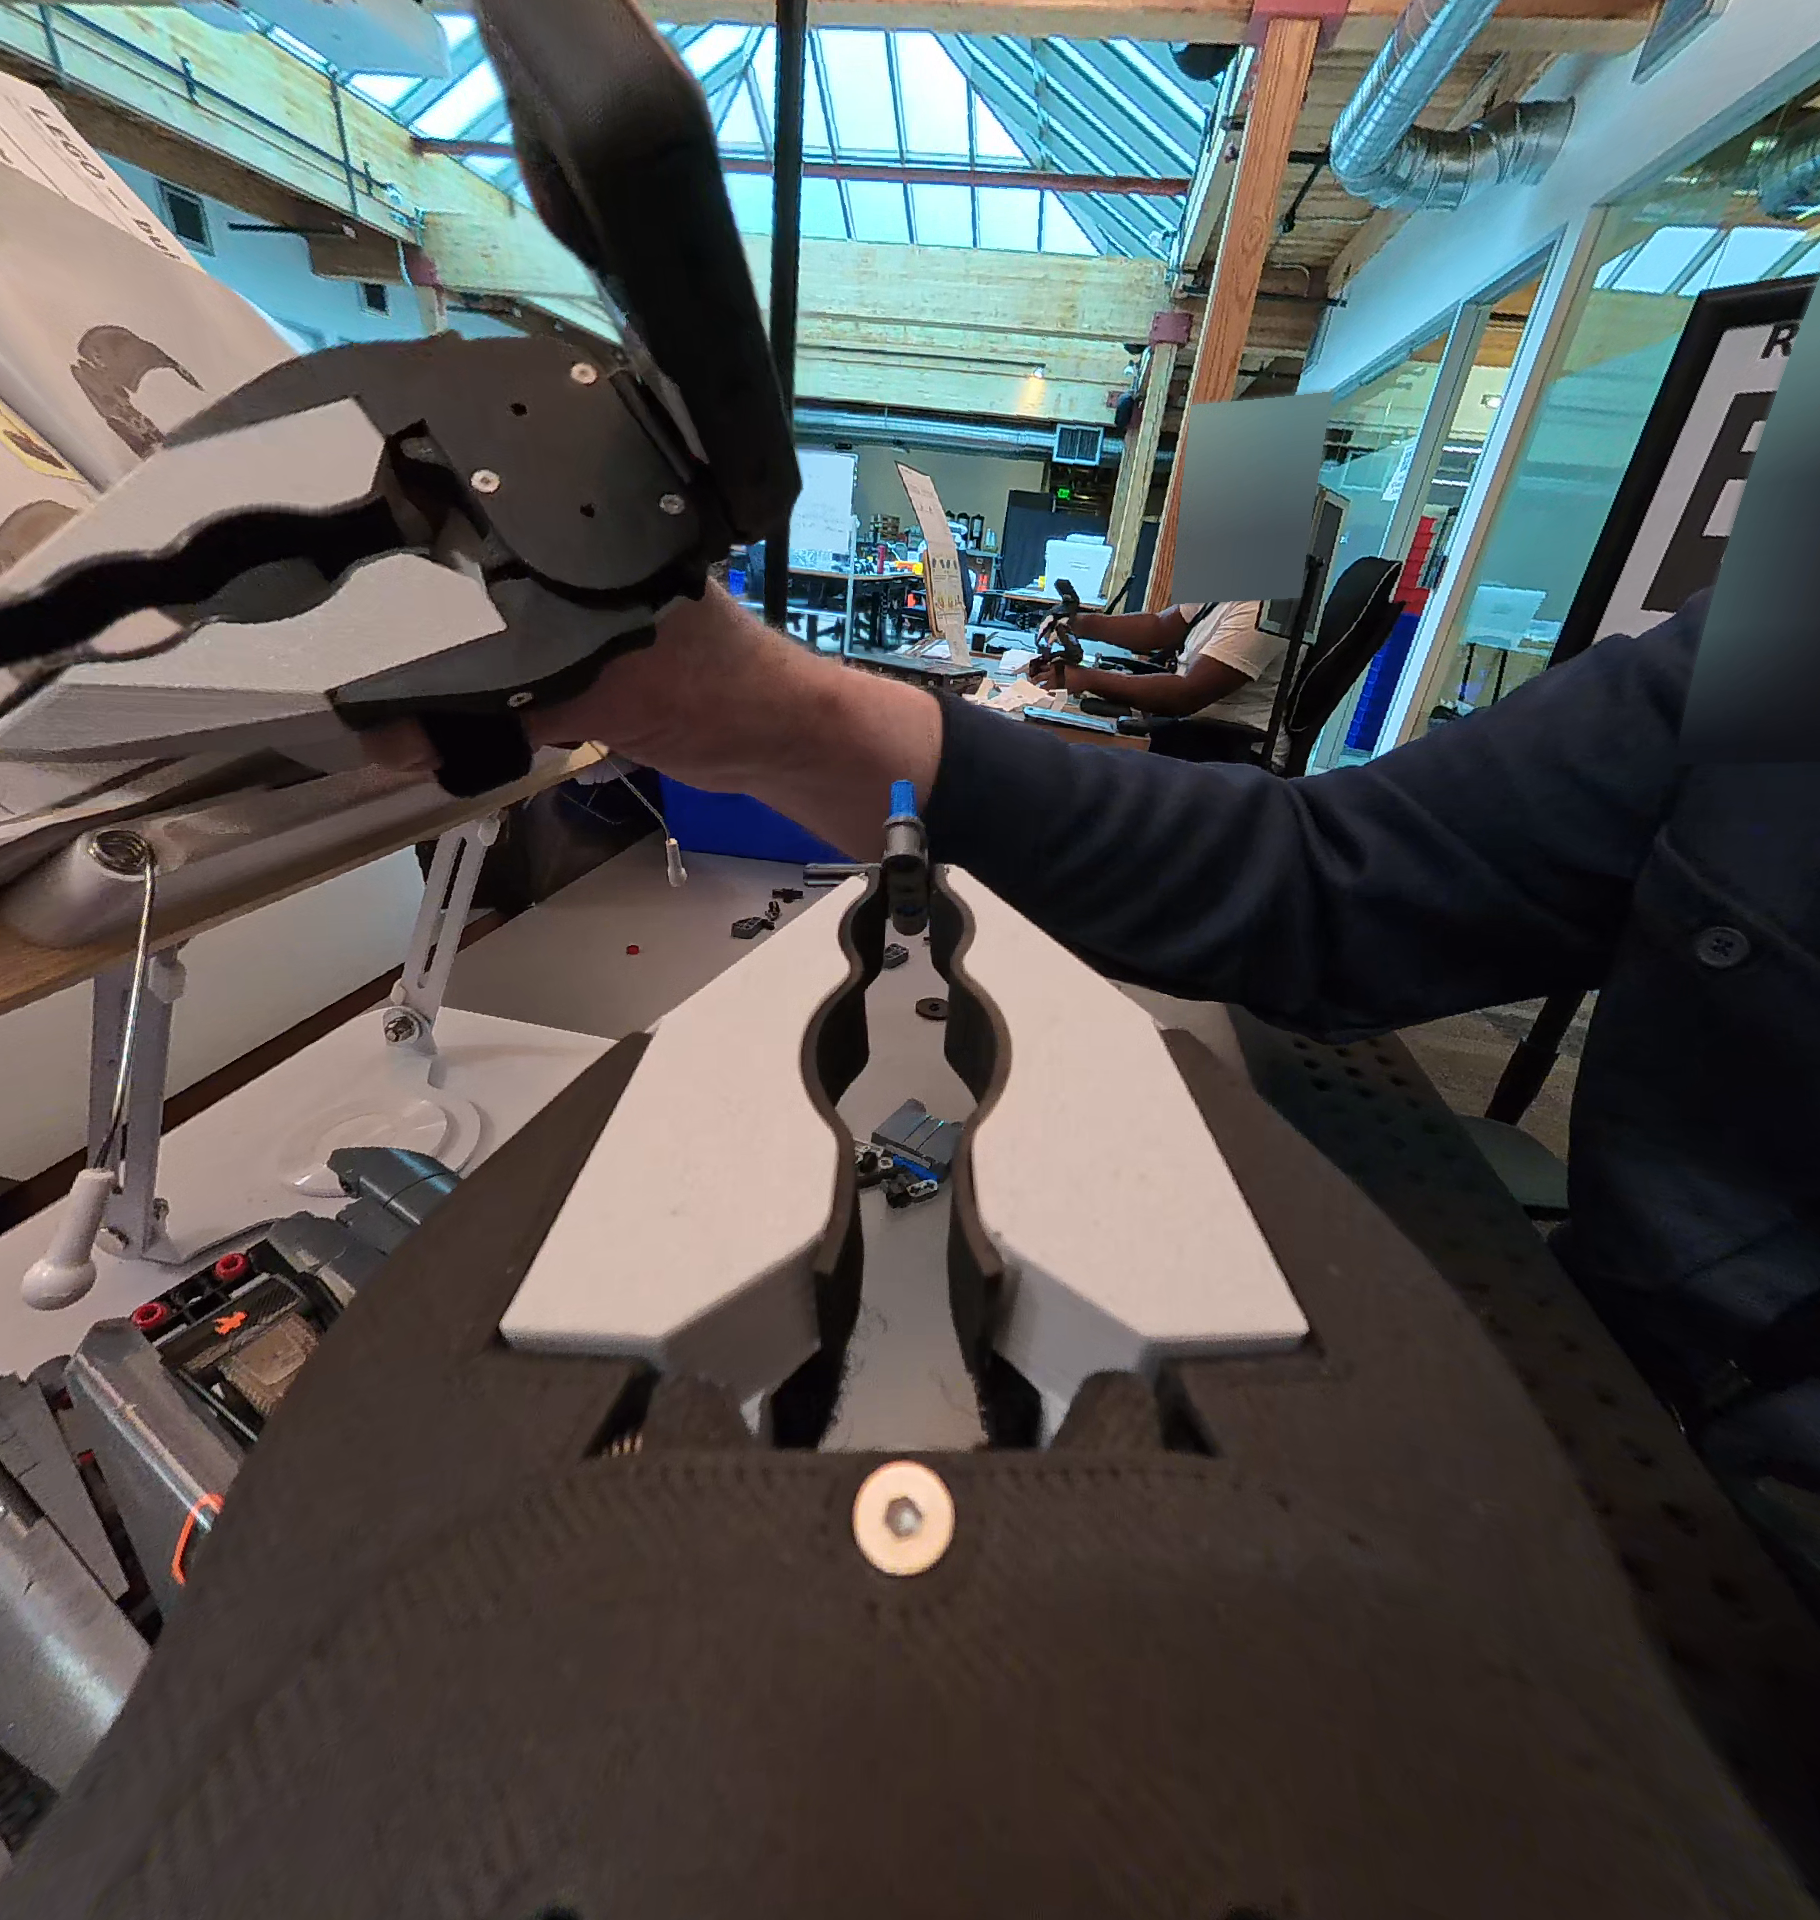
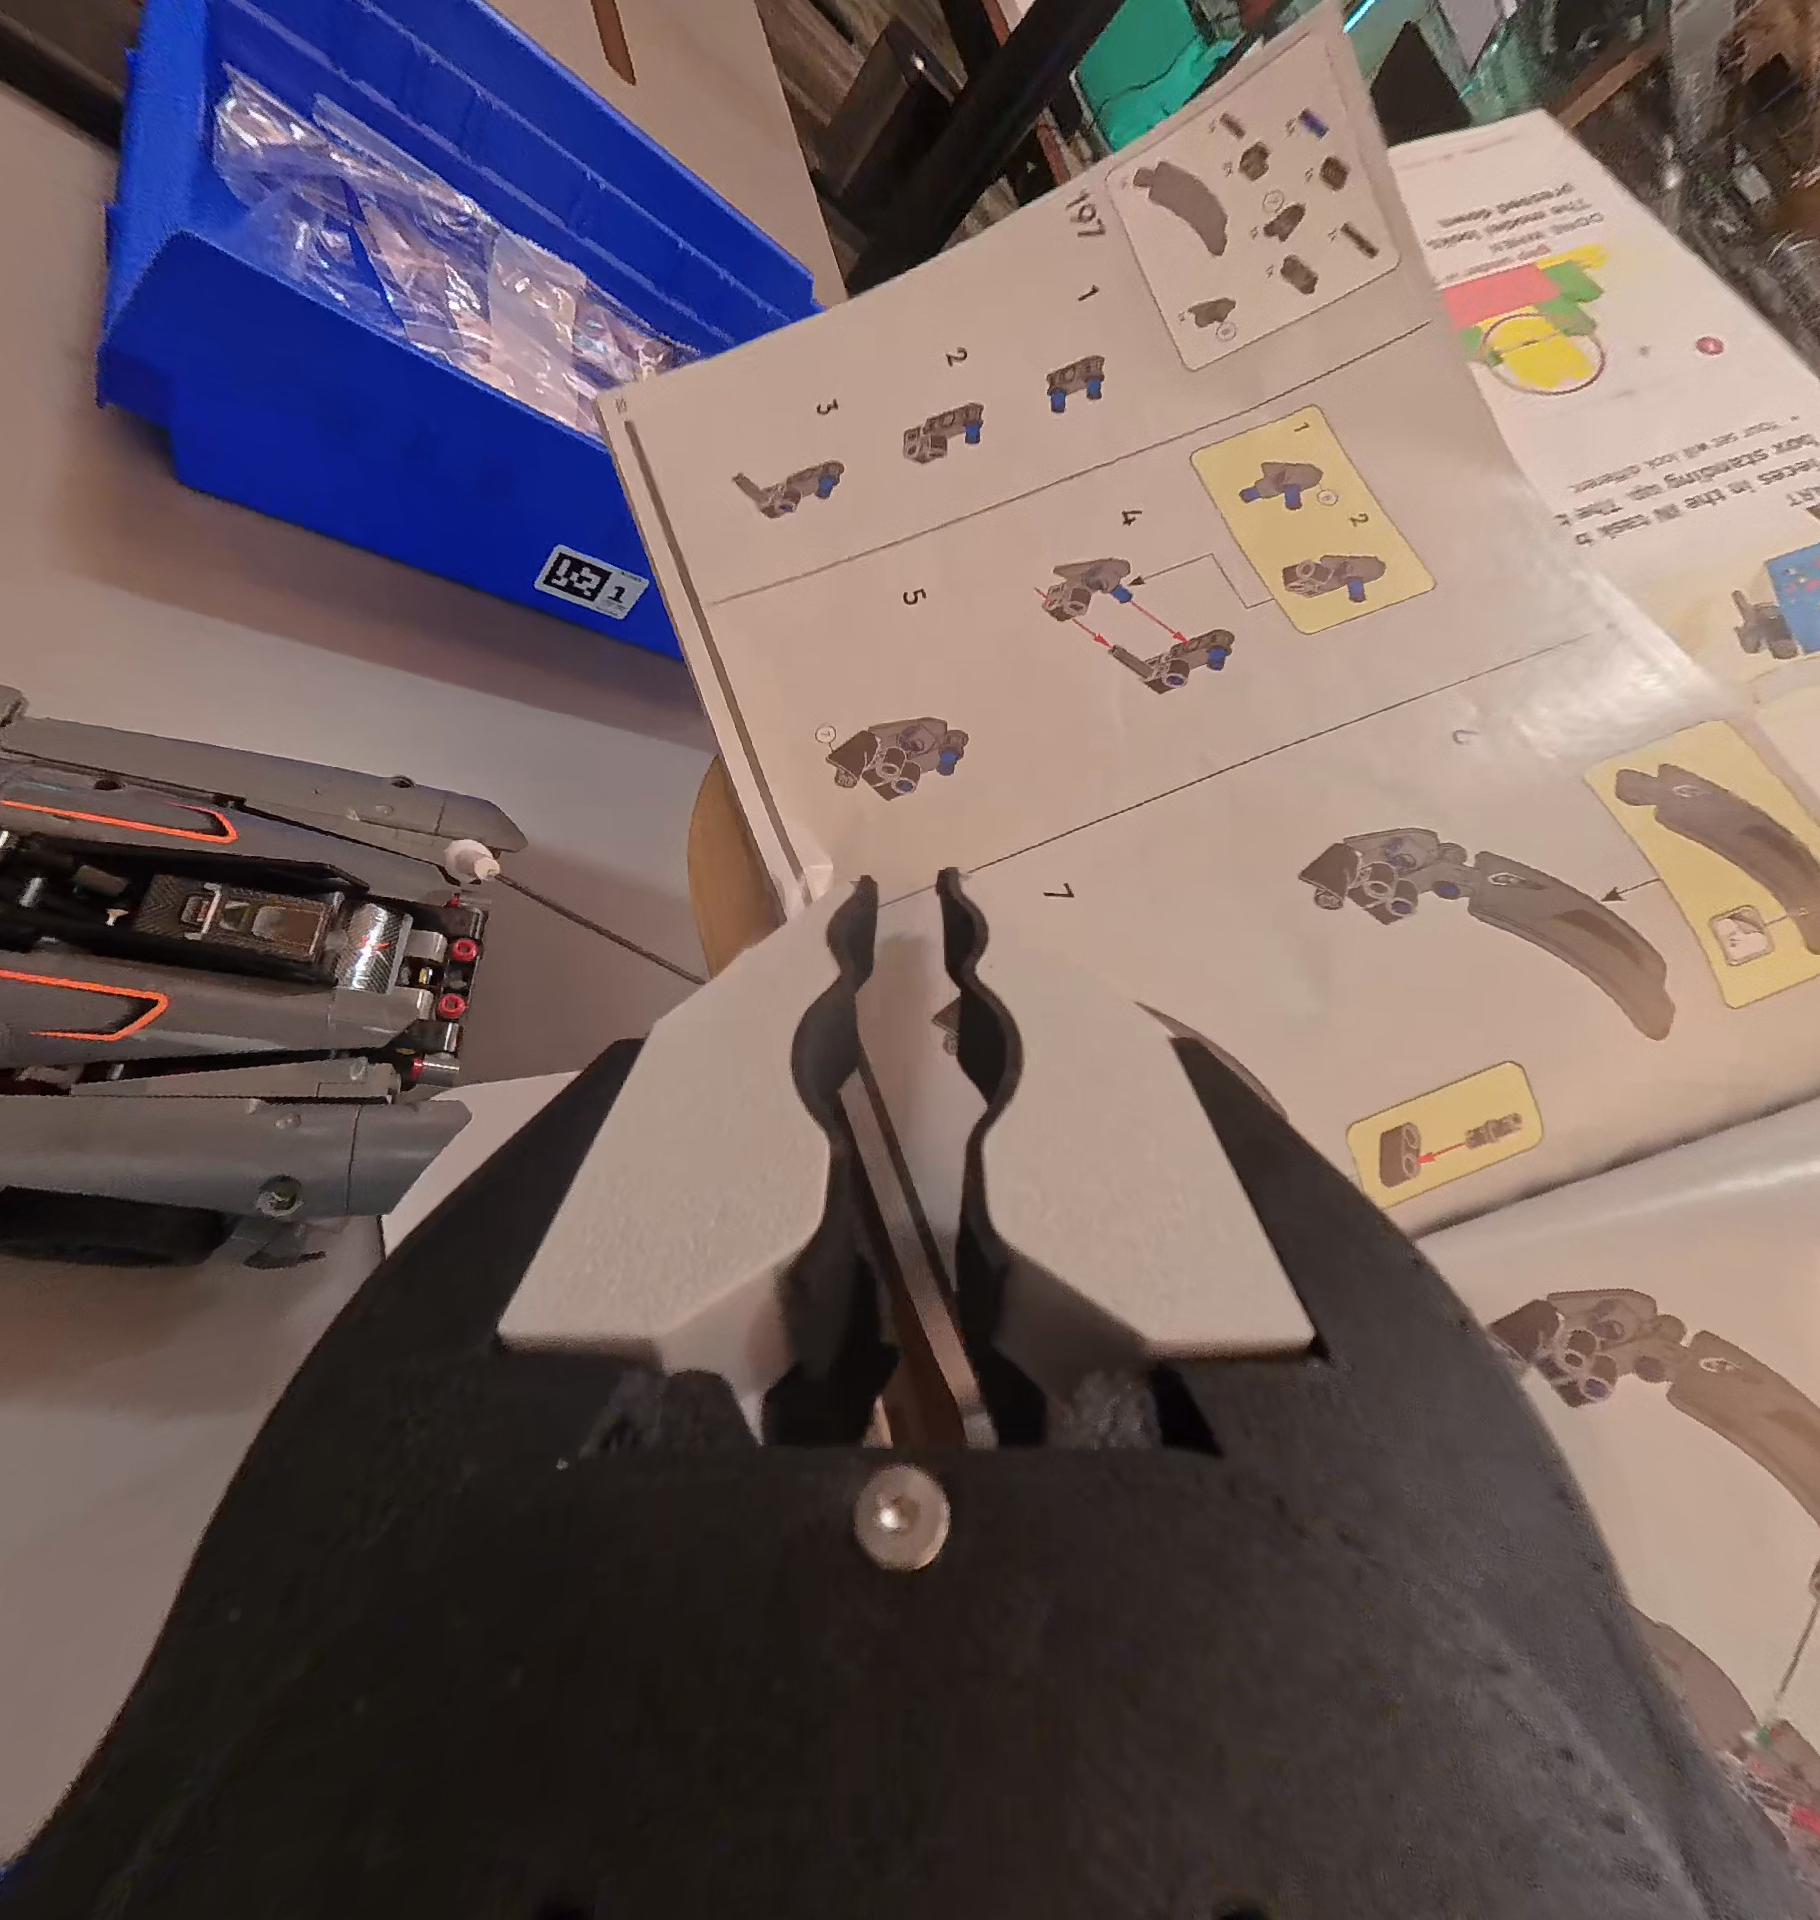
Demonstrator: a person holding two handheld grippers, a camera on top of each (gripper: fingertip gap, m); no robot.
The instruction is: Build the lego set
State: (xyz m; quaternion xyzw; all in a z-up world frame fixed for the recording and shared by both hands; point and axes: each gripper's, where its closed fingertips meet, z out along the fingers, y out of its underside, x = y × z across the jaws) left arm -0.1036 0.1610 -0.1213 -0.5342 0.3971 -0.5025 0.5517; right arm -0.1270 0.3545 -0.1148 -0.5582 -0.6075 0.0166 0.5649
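My left gripper (image 1: 901,894) is shut on a small dark grey Lego piece with a blue pin (image 1: 901,831), held upright at its tips above the white table (image 1: 594,935). My right gripper (image 2: 904,883) is held up against the open instruction booklet (image 2: 1093,623). Its jaws stand a narrow gap apart with nothing between the tips. It also shows in the left wrist view (image 1: 12,665), in a person's hand at the upper left. The grey Lego car with orange stripes (image 2: 210,987) lies left of the booklet and shows in the left wrist view (image 1: 158,1351).
A blue bin with clear bags (image 2: 366,364) stands behind the car. A metal book stand (image 1: 137,1039) carries the booklet. Several loose pieces (image 1: 911,1153) lie on the table under my left gripper. A second printed sheet (image 2: 1664,416) lies beyond the booklet. A person sits at a far desk (image 1: 1197,665). Left tips to right tips: about 20 centimeters.
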